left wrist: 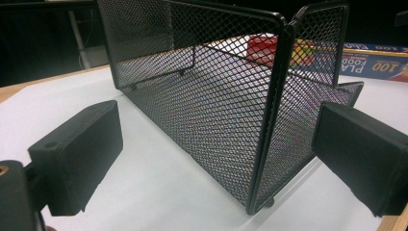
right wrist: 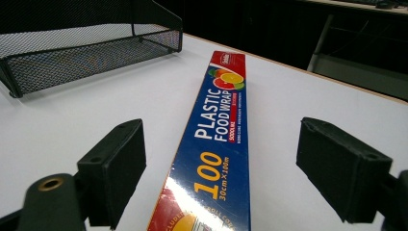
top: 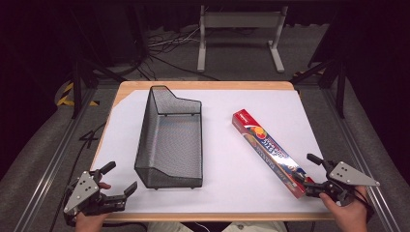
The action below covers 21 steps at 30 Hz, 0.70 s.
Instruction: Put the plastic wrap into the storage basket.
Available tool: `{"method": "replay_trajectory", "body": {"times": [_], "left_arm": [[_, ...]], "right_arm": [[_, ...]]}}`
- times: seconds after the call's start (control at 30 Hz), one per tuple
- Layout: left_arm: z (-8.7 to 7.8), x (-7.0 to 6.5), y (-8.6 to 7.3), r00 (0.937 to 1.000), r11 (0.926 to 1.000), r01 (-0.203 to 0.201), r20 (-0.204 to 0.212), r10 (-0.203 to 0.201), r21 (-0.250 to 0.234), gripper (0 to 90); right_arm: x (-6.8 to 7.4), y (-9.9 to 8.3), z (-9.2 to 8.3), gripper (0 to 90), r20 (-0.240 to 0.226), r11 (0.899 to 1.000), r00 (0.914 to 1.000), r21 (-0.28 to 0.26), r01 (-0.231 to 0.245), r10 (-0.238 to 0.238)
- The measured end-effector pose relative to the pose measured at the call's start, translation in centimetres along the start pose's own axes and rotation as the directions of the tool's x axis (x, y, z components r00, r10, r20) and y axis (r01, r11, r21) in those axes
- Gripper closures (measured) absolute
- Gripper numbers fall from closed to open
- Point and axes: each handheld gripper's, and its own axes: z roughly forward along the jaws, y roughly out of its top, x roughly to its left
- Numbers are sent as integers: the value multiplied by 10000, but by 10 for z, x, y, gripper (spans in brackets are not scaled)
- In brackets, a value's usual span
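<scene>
A long blue and red box of plastic food wrap [top: 266,147] lies flat and diagonal on the right of the white table top. My right gripper [top: 310,173] is at its near end and open. In the right gripper view the box [right wrist: 221,120] runs away from my right gripper [right wrist: 221,173], with a gap to each pad. A black wire mesh basket [top: 145,125] stands left of centre. My left gripper [top: 121,176] is open at the near left. In the left gripper view the basket [left wrist: 211,110] has its near corner ahead of my left gripper [left wrist: 216,159], untouched.
The white sheet [top: 227,174] covers a wooden table whose front edge runs just before both hands. A metal frame [top: 239,21] stands on the floor beyond the table. The box [left wrist: 380,62] shows behind the basket, and the basket [right wrist: 91,53] sits far left of the box.
</scene>
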Motion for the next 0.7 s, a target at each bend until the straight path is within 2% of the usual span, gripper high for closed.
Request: {"method": "replay_trajectory", "body": {"times": [0.27,0.63,0.67,0.7], "left_arm": [[1,0,-1,10000,10000,5,-38,-5,49,48],[1,0,-1,10000,10000,-31,-27,31,78,48],[1,0,-1,10000,9999,19,-5,-19,118,48],[1,0,-1,10000,9999,20,-1,-20,134,48]], "right_arm": [[0,5,1,205,-115,10000,9999,44,35,-35],[-9,10,-1,199,227,9999,9997,10,-105,105],[-12,14,-1,208,311,9988,9984,139,-472,468],[-14,15,0,207,371,9975,9973,305,-641,630]]}}
